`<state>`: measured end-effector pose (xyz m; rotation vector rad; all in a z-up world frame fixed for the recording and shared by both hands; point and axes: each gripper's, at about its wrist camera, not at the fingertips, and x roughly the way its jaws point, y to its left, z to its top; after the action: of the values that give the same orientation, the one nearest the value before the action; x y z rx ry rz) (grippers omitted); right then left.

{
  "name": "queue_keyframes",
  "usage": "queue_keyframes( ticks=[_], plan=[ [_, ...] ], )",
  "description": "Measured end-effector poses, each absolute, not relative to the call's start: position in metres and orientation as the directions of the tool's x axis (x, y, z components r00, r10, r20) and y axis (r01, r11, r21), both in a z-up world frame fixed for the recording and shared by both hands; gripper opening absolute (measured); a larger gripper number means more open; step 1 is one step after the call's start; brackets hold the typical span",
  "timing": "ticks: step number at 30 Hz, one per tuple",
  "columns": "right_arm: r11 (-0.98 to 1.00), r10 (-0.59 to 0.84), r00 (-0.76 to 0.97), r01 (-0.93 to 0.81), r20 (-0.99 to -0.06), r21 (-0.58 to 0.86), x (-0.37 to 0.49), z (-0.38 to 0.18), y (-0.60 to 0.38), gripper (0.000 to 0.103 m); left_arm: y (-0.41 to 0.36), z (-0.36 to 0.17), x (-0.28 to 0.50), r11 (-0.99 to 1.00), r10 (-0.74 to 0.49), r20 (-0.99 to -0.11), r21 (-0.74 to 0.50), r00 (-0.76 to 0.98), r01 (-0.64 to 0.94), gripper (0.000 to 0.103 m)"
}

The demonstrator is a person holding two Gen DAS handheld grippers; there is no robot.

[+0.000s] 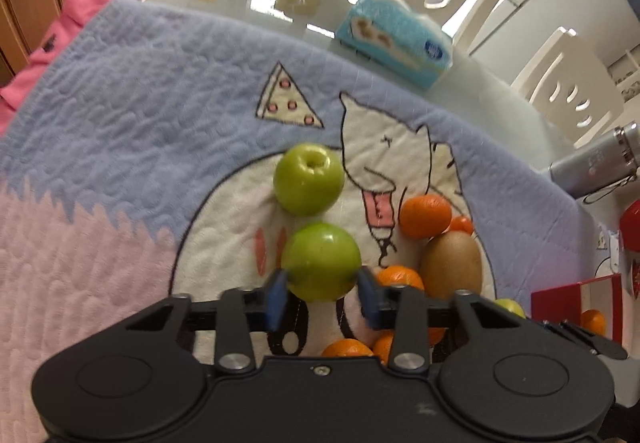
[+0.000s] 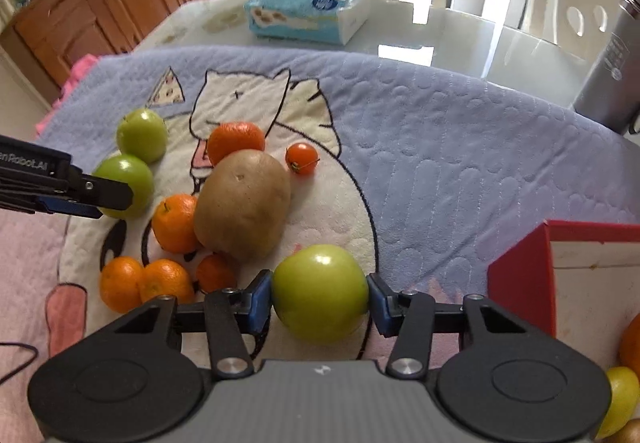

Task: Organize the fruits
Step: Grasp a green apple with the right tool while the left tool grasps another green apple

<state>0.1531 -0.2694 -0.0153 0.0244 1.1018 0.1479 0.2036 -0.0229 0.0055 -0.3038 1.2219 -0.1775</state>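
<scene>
Green, firm and waxy-slick, one apple (image 1: pixel 320 261) sat clamped across its widest part in my left gripper (image 1: pixel 320 293), another apple (image 2: pixel 320 293) likewise in my right gripper (image 2: pixel 320 297).

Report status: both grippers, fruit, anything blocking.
Left gripper shut on green apple. Right gripper shut on second green apple, red box to its right. Third apple, oranges, kiwi loose on blanket. Nothing blocking.

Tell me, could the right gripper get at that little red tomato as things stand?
Probably not right now. The right gripper is already shut on a green apple, so its jaws are full. The tomato itself lies open on the blanket, with only the kiwi close beside it.
</scene>
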Motion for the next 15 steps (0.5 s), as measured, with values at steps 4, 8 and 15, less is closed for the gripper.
queue_keyframes(
  ticks=[4, 8, 15],
  plan=[
    [0.986, 0.165, 0.472, -0.082, -0.866, 0.144, 0.144, -0.007, -0.277, 0.052, -0.02, 0.018, 0.197, 0.94, -0.308, -0.877, -0.341, 0.369, -0.025, 0.019],
    [0.983, 0.184, 0.471, -0.069, -0.863, 0.172, 0.134, -0.004, -0.281, 0.052, -0.018, 0.015, 0.188, 0.946, -0.285, -0.889, -0.322, 0.359, -0.046, 0.026],
    [0.974, 0.215, 0.493, -0.052, -0.843, 0.218, 0.112, 0.003, -0.29, 0.052, 0.006, 0.008, 0.181, 0.92, -0.225, -0.901, -0.322, 0.371, -0.222, 0.084]
  ],
)
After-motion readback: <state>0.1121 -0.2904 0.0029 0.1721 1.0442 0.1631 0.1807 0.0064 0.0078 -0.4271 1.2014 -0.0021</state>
